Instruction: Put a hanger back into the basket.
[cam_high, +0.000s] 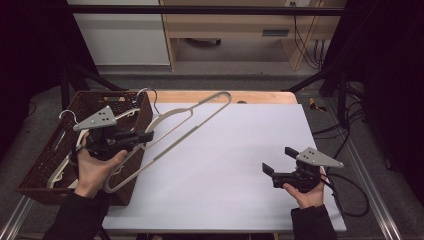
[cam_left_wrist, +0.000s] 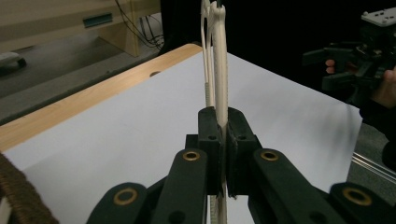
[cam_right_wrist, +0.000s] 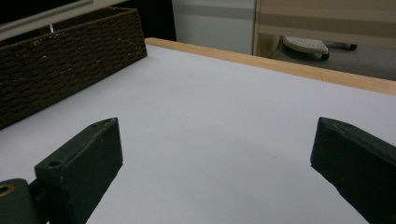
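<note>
A cream plastic clothes hanger (cam_high: 192, 128) hangs tilted in the air, reaching from above the wicker basket (cam_high: 90, 102) out over the white table top (cam_high: 240, 145). My left gripper (cam_high: 148, 136) is shut on one arm of that hanger. In the left gripper view the hanger (cam_left_wrist: 219, 56) stands edge-on, clamped between the pads of the left gripper (cam_left_wrist: 223, 122). My right gripper (cam_high: 278, 160) hovers low over the right side of the table. The right gripper (cam_right_wrist: 219, 140) is open with nothing between its jaws. The left gripper view also catches the right gripper (cam_left_wrist: 322, 69) at the far right.
The dark woven basket (cam_right_wrist: 70, 60) sits at the table's left edge and holds more cream hangers (cam_high: 62, 165). A wooden strip (cam_high: 260, 96) borders the far side of the white top. Black cables (cam_high: 350, 195) trail off the right edge. Furniture stands beyond.
</note>
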